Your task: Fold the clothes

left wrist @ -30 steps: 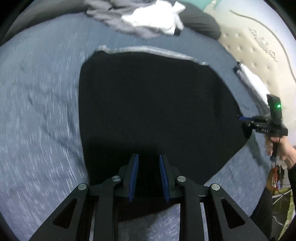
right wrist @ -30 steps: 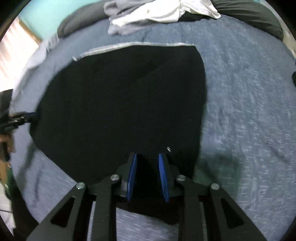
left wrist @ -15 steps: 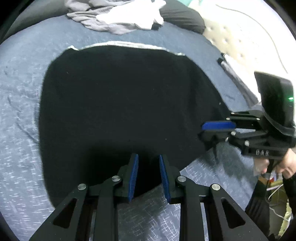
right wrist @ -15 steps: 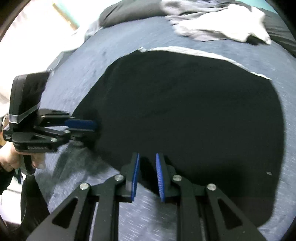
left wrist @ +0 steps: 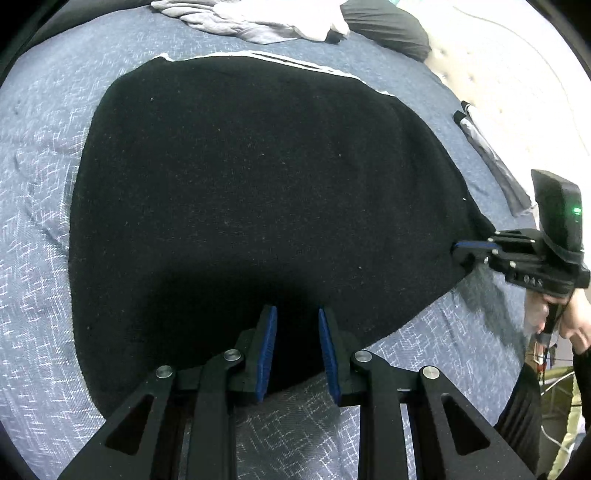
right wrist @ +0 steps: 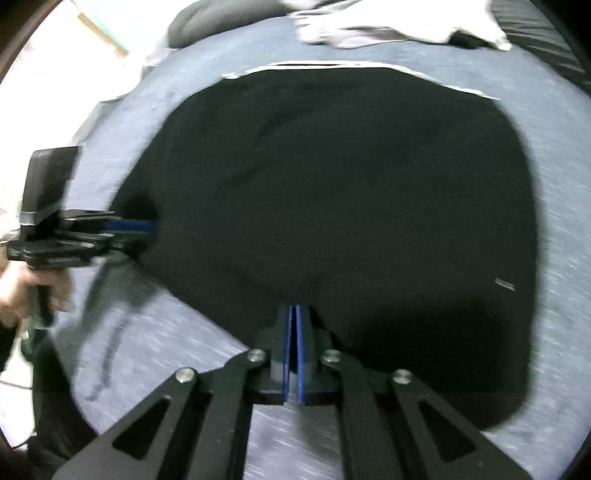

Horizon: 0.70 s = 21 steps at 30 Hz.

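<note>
Black garment (left wrist: 258, 192) lies spread flat on the bed (left wrist: 37, 258), unfolded; right gripper (right wrist: 294, 321) jaws clenched on its near hem, left gripper (left wrist: 293, 332) jaws parted astride the edge, first fold pending

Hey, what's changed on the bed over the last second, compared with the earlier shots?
The right gripper pinched shut at the near edge of the black knit garment. The left gripper kept its jaws slightly apart over that edge. The garment stayed flat on the blue-grey bedspread.

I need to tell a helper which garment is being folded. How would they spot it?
On the blue-grey bedspread, look in front of the crumpled grey and white clothes. The black garment lies flat there, the only dark piece with a pale strip along its far edge.
</note>
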Each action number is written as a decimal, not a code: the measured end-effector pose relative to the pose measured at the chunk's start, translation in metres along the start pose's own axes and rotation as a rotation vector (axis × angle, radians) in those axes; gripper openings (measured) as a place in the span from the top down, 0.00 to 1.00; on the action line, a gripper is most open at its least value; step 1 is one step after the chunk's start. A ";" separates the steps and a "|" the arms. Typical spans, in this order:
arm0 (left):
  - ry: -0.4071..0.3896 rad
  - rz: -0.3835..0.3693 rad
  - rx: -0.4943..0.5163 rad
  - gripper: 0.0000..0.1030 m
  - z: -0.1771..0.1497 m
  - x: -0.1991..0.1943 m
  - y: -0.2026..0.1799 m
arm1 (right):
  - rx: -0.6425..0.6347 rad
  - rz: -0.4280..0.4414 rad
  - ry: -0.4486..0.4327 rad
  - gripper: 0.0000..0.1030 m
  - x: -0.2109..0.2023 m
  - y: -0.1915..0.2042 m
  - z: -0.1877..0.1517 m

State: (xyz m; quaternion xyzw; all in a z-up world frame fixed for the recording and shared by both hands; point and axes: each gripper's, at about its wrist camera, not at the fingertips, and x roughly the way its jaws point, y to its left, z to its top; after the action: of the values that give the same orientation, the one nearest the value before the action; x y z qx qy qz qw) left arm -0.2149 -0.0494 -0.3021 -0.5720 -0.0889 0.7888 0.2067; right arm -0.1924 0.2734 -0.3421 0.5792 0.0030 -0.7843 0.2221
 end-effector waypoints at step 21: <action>-0.010 0.067 -0.078 0.76 -0.027 -0.042 0.060 | 0.137 -0.093 -0.044 0.97 -0.054 -0.059 -0.025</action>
State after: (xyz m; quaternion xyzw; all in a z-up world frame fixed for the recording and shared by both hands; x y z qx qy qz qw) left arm -0.1921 -0.1239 -0.2974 -0.5783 -0.1011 0.7941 0.1572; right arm -0.1779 0.3513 -0.3163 0.5747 -0.0288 -0.8049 0.1451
